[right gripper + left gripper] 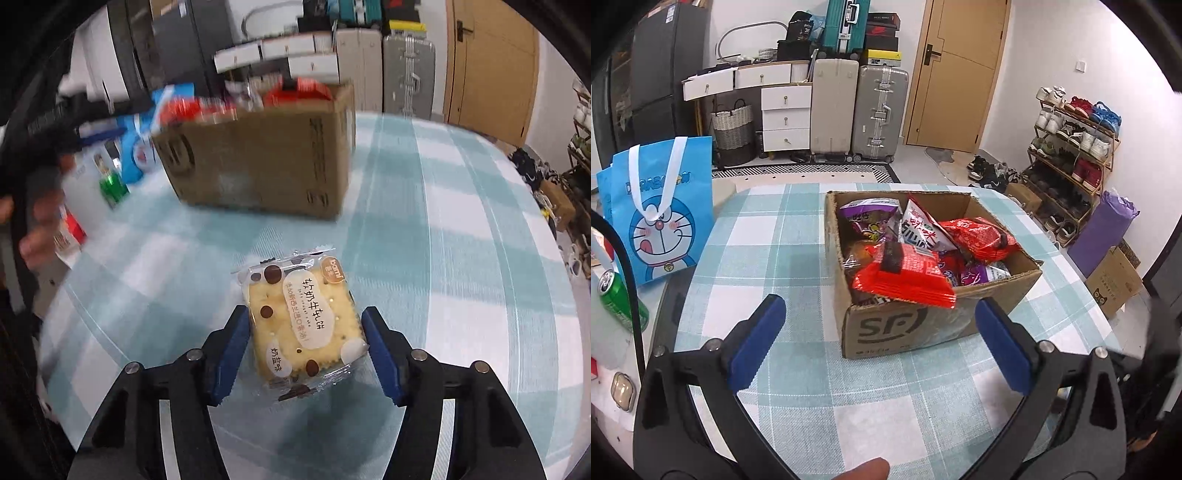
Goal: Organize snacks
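A brown cardboard box (905,328) stands on the checked tablecloth, filled with red, purple and white snack bags (905,277). My left gripper (879,328) is open and empty, just in front of the box's near corner. In the right wrist view the box (258,158) is farther off and blurred. My right gripper (303,343) is shut on a clear-wrapped yellow cracker pack (299,325), held between both blue pads above the cloth.
A blue Doraemon bag (661,210) and a green can (620,299) stand at the table's left edge. A small case (622,391) lies near the left. Suitcases, drawers, a door and a shoe rack (1071,166) lie beyond the table.
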Available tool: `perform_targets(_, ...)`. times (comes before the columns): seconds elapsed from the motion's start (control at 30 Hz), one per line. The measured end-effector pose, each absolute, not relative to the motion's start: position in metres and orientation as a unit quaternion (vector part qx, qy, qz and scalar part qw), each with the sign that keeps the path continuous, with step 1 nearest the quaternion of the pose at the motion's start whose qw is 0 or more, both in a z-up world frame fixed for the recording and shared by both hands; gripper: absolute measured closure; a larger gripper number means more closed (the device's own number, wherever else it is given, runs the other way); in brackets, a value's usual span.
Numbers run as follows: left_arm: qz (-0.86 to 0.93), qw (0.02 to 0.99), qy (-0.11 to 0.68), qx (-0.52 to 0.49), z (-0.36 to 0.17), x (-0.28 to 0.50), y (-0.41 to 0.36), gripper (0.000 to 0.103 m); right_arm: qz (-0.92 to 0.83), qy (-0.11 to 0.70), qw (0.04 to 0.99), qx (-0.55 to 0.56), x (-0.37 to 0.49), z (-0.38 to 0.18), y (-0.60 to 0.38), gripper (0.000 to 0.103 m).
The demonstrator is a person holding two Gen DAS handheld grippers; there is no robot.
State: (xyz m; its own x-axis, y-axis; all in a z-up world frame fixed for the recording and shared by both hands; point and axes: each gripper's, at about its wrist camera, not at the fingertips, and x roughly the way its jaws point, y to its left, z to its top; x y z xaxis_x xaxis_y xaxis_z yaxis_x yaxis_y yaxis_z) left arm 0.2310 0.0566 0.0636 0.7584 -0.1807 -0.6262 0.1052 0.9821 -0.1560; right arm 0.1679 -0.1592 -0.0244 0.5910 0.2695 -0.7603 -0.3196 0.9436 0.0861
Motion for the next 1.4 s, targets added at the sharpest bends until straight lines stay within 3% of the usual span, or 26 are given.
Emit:
perform_targets(0.17,-0.069,0.938,0.333,-0.066,0.068,0.226,0.062,0.001,0.2,0.281,0.937,0.059,0.191,0.045,-0.14,0.036)
perform_targets(0.2,-0.066,0.938,0.334,-0.069,0.068,0.225,0.063,0.001,0.198,0.26,0.943,0.062,0.204,0.054,-0.134,0.017)
perform_targets(0.23,-0.064,0.937,0.336,-0.071,0.068,0.224,0.064,0.001,0.185,0.253,0.948,0.059,0.214,0.058,-0.129,0.009)
perform_targets(0.4,-0.065,0.938,0.337,-0.058,0.063,0.218,0.06,0.001,0.153,0.263,0.949,0.076,0.22,0.053,-0.132,0.004)
perform_targets(1.4,-0.043,0.969,0.243,-0.022,0.02,0.159,0.058,0.001,0.154,0.221,0.962,-0.035,0.166,0.005,-0.134,0.001)
